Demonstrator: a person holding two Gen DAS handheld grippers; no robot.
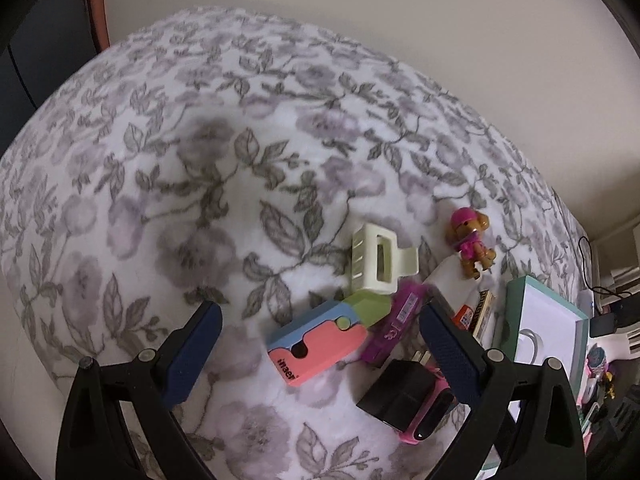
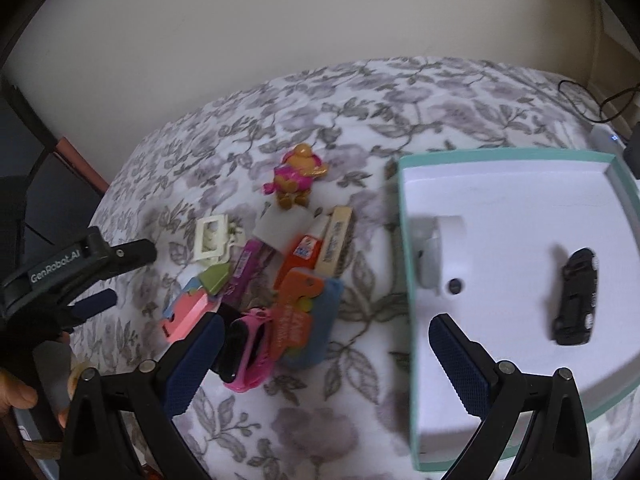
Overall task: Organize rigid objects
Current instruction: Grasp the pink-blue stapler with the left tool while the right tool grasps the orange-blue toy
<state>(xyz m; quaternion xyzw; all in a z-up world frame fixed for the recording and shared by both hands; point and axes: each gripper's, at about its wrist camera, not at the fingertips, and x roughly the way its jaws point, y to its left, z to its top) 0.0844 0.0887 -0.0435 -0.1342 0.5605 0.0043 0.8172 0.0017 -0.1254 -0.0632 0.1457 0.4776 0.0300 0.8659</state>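
Note:
A pile of small items lies on the floral blanket (image 1: pixel 200 180). A pink, blue and green eraser (image 1: pixel 320 338) sits between the fingers of my open left gripper (image 1: pixel 320 344), untouched. Around it lie a cream hair claw (image 1: pixel 378 260), a purple packet (image 1: pixel 396 322), a black charger (image 1: pixel 402 396) on a pink watch (image 1: pixel 430 416), and a pink toy dog (image 1: pixel 470 242). My right gripper (image 2: pixel 326 354) hangs open above the blanket between the pink watch (image 2: pixel 250 354) and the teal-rimmed box (image 2: pixel 408 280). A black toy car (image 2: pixel 574 296) and a white object (image 2: pixel 440 252) lie inside the box.
An orange and blue tag (image 2: pixel 308 320), an orange tube (image 2: pixel 300 258) and a cream stick (image 2: pixel 336 240) lie in the pile. The left gripper's body (image 2: pixel 76 268) shows at the left, with a hand (image 2: pixel 16 396) below it. Cables (image 2: pixel 592 100) and a wall lie beyond the blanket.

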